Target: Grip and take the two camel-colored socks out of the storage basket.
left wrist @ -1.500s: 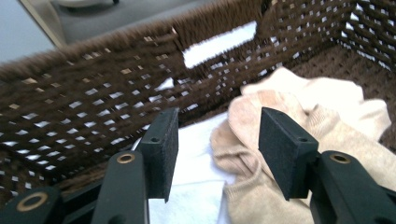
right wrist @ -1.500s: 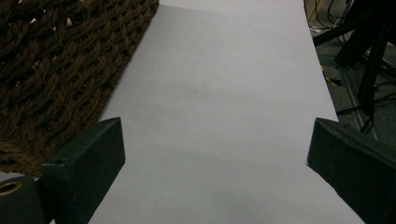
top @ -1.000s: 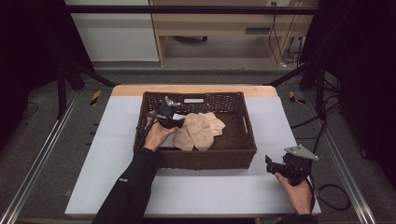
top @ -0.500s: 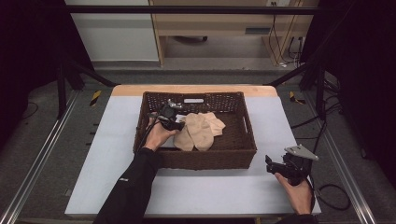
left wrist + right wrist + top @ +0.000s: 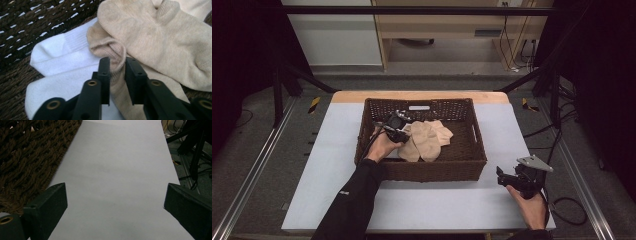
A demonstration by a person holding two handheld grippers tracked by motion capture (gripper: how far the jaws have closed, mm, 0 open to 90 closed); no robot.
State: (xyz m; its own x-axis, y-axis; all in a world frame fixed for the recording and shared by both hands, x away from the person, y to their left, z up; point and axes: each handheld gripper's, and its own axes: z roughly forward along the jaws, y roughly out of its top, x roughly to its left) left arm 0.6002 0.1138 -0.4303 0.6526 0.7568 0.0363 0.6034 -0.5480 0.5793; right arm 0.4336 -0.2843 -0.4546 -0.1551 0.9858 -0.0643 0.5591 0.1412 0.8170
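Note:
A brown wicker basket (image 5: pixel 422 169) stands on the white table and holds several beige socks (image 5: pixel 428 140) and a white sock (image 5: pixel 62 62). My left gripper (image 5: pixel 401 131) reaches into the basket at the left edge of the sock pile. Its jaws have just been closing, and in the left gripper view the left gripper (image 5: pixel 117 63) pinches the bunched cuff of a beige sock (image 5: pixel 113 50) that lies over the white sock. My right gripper (image 5: pixel 503 174) rests on the table right of the basket's front corner, and the right gripper (image 5: pixel 115 197) is open with nothing between its jaws.
The basket's woven wall (image 5: pixel 25 157) lies just left of the right gripper. Bare white tabletop (image 5: pixel 327 160) runs left and in front of the basket. Cables and black frame legs (image 5: pixel 557 95) stand beyond the table's right edge.
The left gripper has edged slightly toward the sock pile inside the basket. The right hand and the basket have not moved.

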